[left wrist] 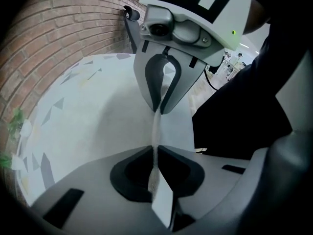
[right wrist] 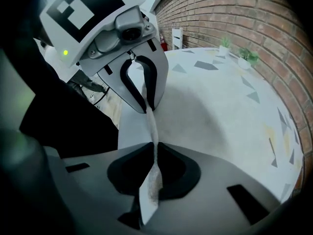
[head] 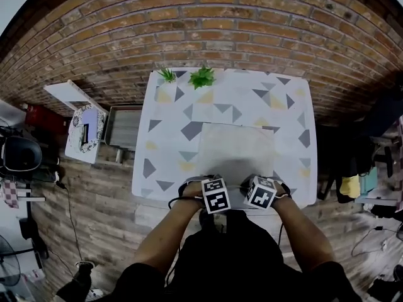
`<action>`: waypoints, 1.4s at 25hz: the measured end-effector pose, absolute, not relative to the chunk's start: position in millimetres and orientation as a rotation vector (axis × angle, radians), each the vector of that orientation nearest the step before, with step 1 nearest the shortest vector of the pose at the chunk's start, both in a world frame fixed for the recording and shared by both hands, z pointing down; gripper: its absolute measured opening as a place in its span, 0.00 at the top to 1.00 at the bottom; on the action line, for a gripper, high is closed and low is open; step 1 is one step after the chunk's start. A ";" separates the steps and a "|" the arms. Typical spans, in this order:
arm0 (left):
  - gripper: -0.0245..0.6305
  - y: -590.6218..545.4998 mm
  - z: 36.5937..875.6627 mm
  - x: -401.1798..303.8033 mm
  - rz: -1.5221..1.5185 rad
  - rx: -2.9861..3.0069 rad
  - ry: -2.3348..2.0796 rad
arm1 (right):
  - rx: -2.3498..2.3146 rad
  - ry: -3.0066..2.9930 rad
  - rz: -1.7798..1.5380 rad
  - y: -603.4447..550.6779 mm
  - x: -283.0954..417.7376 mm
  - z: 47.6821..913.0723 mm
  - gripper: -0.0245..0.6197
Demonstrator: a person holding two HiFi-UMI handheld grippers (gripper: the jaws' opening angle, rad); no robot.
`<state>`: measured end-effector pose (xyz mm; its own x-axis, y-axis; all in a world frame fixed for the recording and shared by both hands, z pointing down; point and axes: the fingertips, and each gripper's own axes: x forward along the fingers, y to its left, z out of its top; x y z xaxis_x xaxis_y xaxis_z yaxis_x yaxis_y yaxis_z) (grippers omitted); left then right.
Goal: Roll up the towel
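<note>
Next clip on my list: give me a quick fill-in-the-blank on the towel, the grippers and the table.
1. The left gripper and the right gripper are each ____ on the near edge of the towel.
2. The towel lies ____ on the table, not yet rolled.
3. ____ small plants stand at the table's far edge, by the brick wall.

Missing words: shut; flat; Two

On the table point(head: 165, 145), the near edge of the towel point(head: 236, 148) is covered by the left gripper point(head: 213, 187) and right gripper point(head: 258, 186); clutter point(head: 22, 159) left of the table is blurred.
</note>
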<state>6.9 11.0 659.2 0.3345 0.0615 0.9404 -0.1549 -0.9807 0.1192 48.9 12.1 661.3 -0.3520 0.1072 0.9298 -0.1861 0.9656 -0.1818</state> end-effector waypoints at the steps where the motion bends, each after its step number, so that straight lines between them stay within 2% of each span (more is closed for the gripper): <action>1: 0.90 9.4 659.5 6.9 1.713 2.401 -0.076 | 0.053 -1.903 0.302 10.1 49.5 661.7 0.90; 4: 0.89 2.2 661.9 4.7 1.768 2.401 -0.077 | 0.056 -1.895 0.283 5.0 50.0 662.9 0.88; 8: 0.74 -7.5 666.8 0.6 1.837 2.403 -0.124 | 0.072 -1.891 0.259 -1.5 52.3 664.4 0.85; 13: 0.67 -15.4 666.5 -4.7 1.824 2.401 -0.193 | 0.114 -1.902 0.204 -13.5 55.6 660.5 0.80; 16: 0.67 -18.5 664.2 -8.9 1.796 2.402 -0.226 | 0.121 -1.934 0.231 -13.6 57.1 654.9 0.81; 18: 0.68 -16.4 662.0 -12.1 1.760 2.391 -0.221 | 0.112 -1.952 0.279 -10.2 59.1 653.7 0.89; 19: 0.71 -13.7 661.1 -14.1 1.744 2.382 -0.205 | 0.106 -1.958 0.307 -8.1 60.0 653.8 0.89; 21: 0.87 -5.8 660.2 -18.0 1.718 2.360 -0.153 | 0.100 -1.965 0.357 -4.7 61.0 654.0 0.90; 22: 0.89 -1.4 660.3 -19.6 1.707 2.349 -0.127 | 0.097 -1.968 0.376 -3.0 60.8 654.1 0.90; 31: 0.90 32.0 657.1 -21.7 1.620 2.260 0.018 | 0.015 -1.946 0.432 27.4 58.1 657.5 0.90; 35: 0.90 23.6 655.1 -23.3 1.617 2.309 -0.057 | 0.073 -1.935 0.408 21.7 58.1 655.5 0.90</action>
<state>-23.3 23.6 655.1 0.3580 0.1498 0.9216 -0.2137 -0.9477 0.2370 58.1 21.7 655.5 -0.3952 0.1385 0.9081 -0.2397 0.9388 -0.2475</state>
